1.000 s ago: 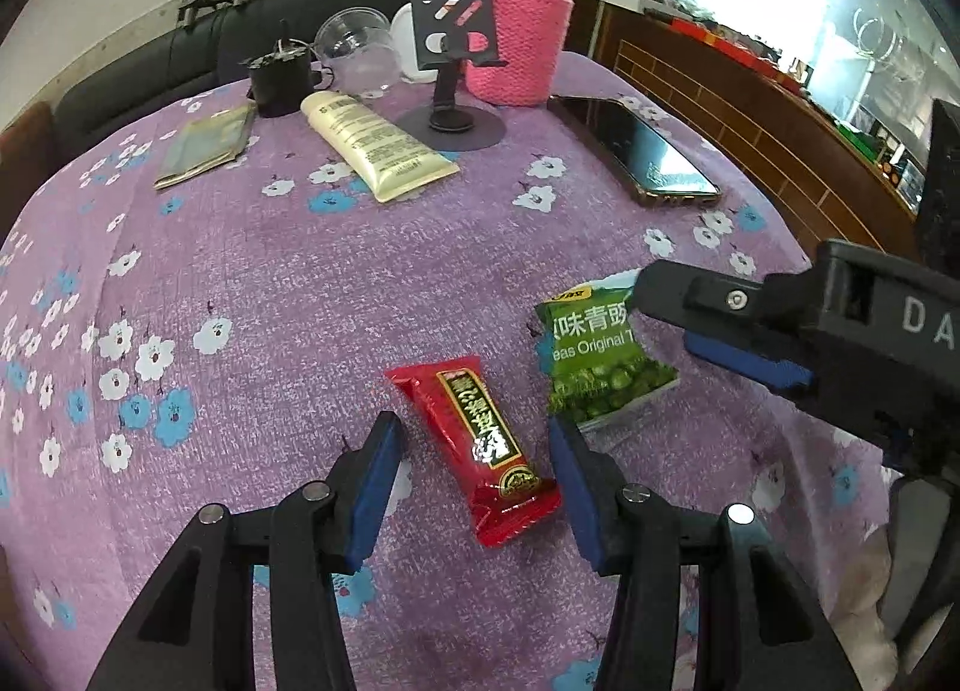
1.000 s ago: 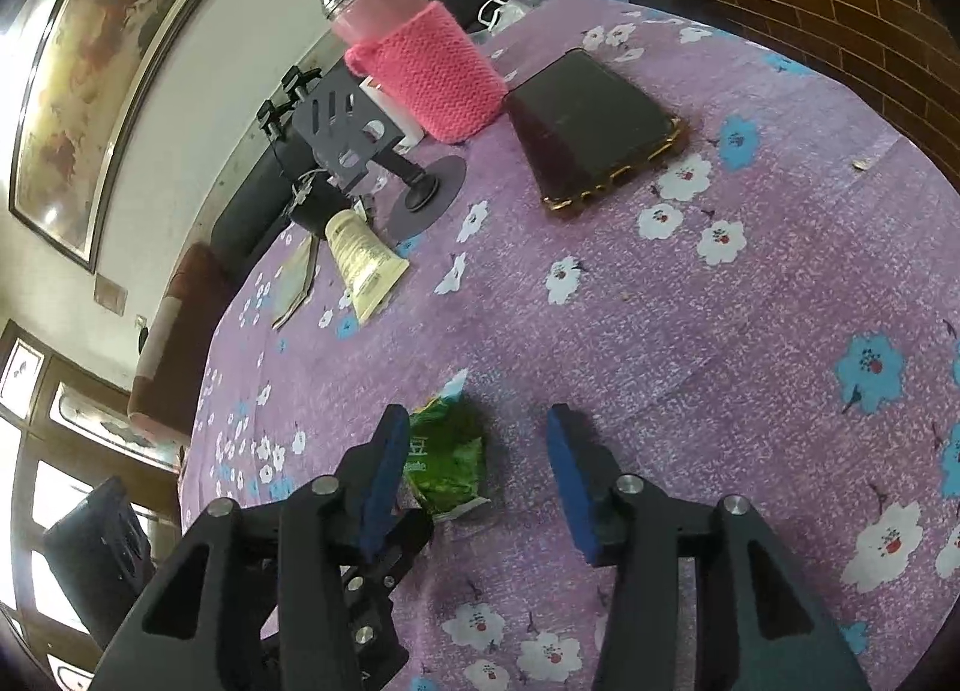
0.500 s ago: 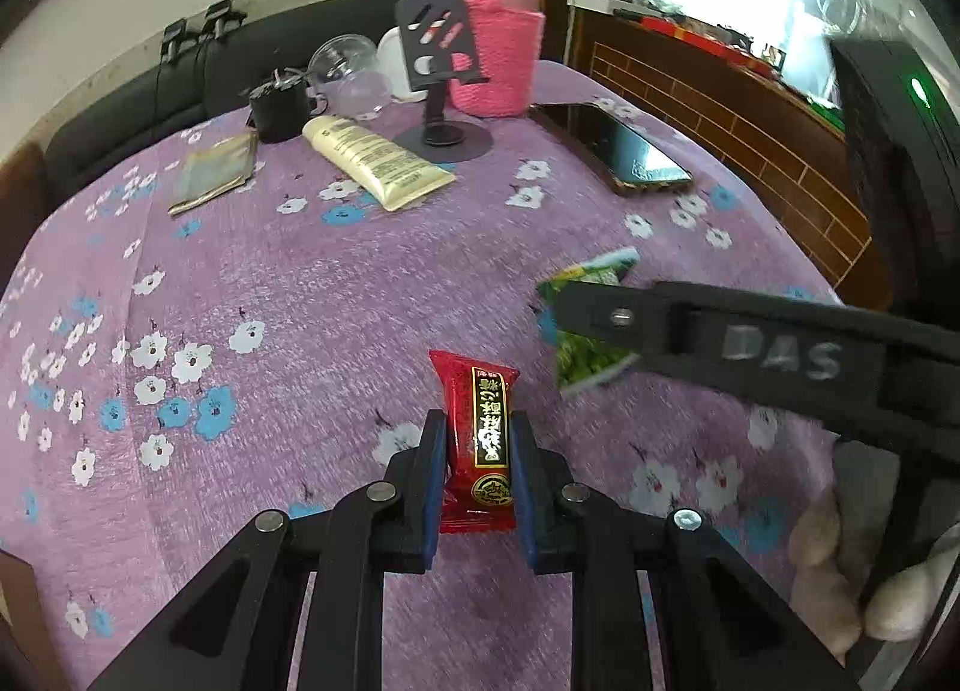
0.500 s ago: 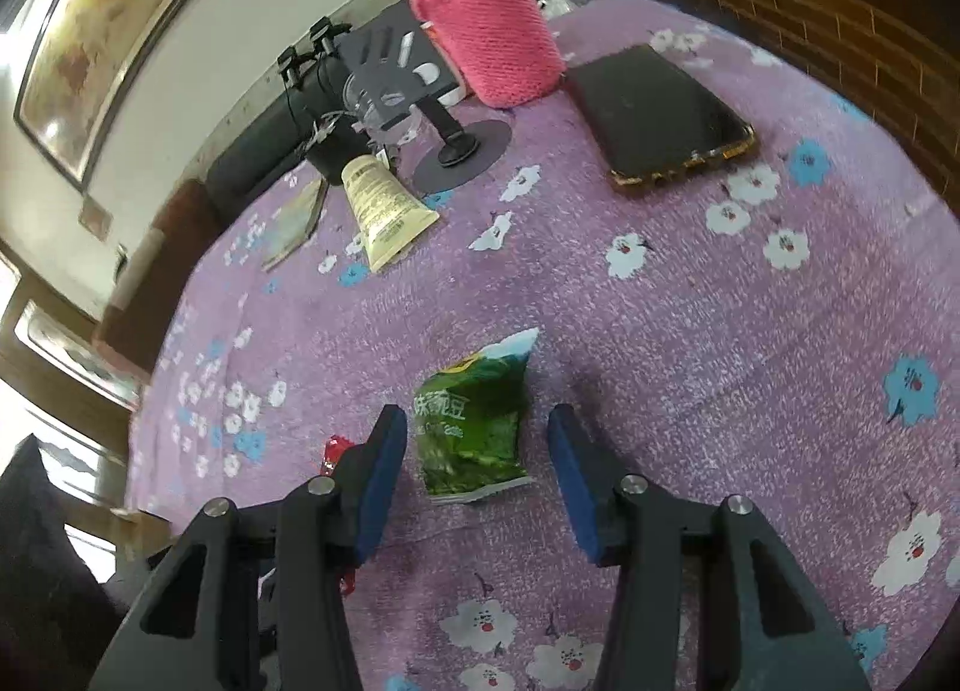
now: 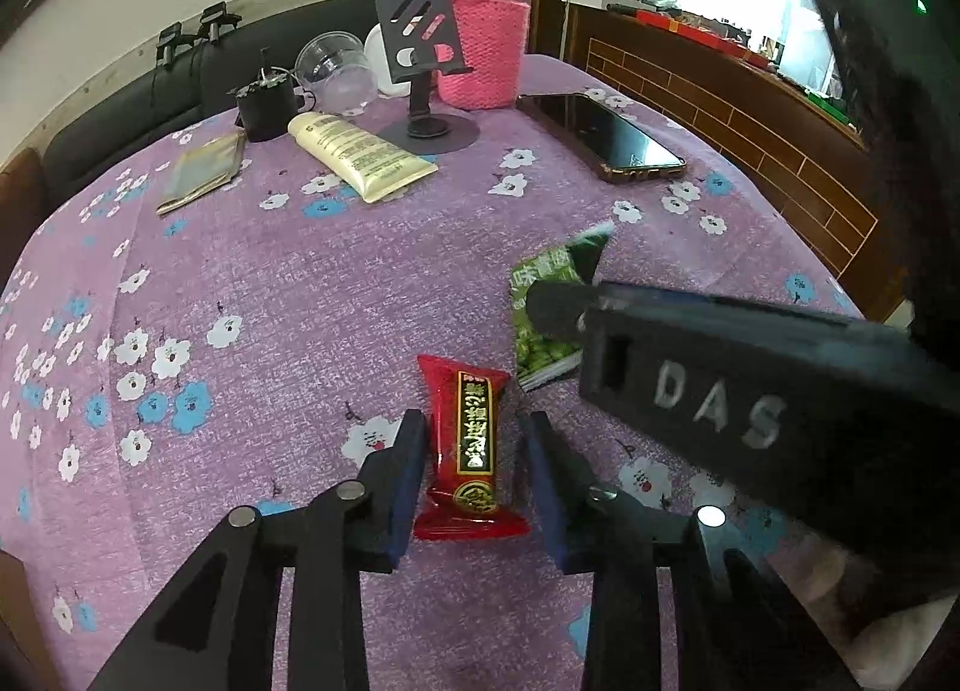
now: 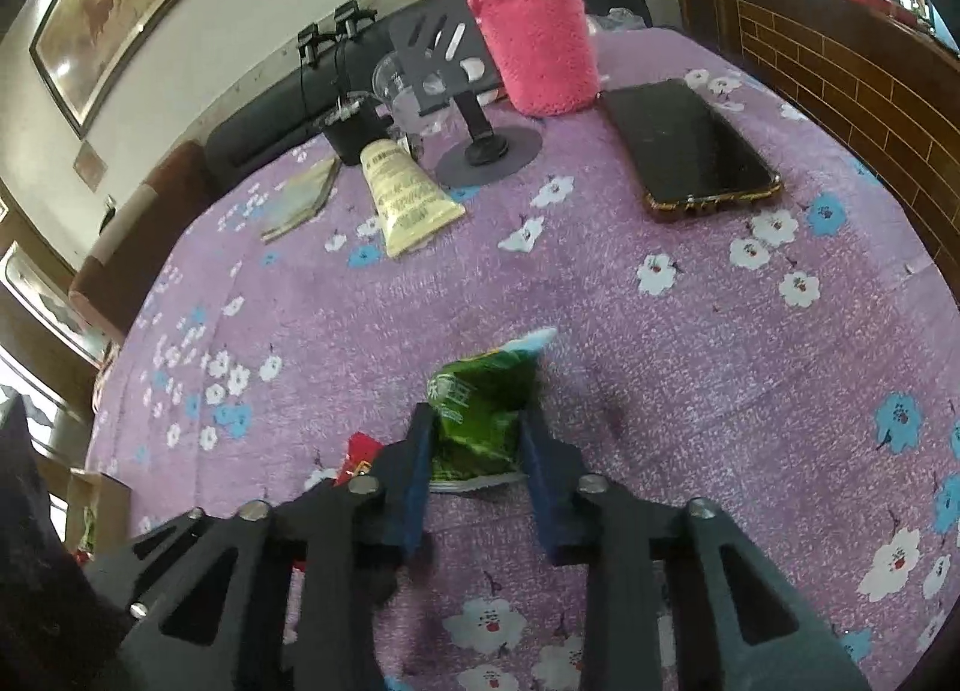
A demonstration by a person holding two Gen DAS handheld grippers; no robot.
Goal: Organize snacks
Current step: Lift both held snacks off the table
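Your tablecloth (image 5: 288, 295) is purple, sprinkled with white and blue flowers. Near you lies a red snack bar (image 5: 471, 445) with a black-and-gold label; just right of it, a green pea packet (image 6: 480, 421) with white lettering. Far off stand a pink bottle (image 5: 485, 25) in a pink knitted sleeve, a cream tube (image 5: 360, 154), a black phone (image 6: 684, 148) edged in gold, and a dark grey phone stand (image 5: 423, 40).

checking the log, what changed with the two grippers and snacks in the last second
The left gripper clamped the red snack bar, turning it upright in view, then its jaws opened, letting go. The right gripper's jaws closed onto the green pea packet. The phone, cream tube and pink bottle stayed put.
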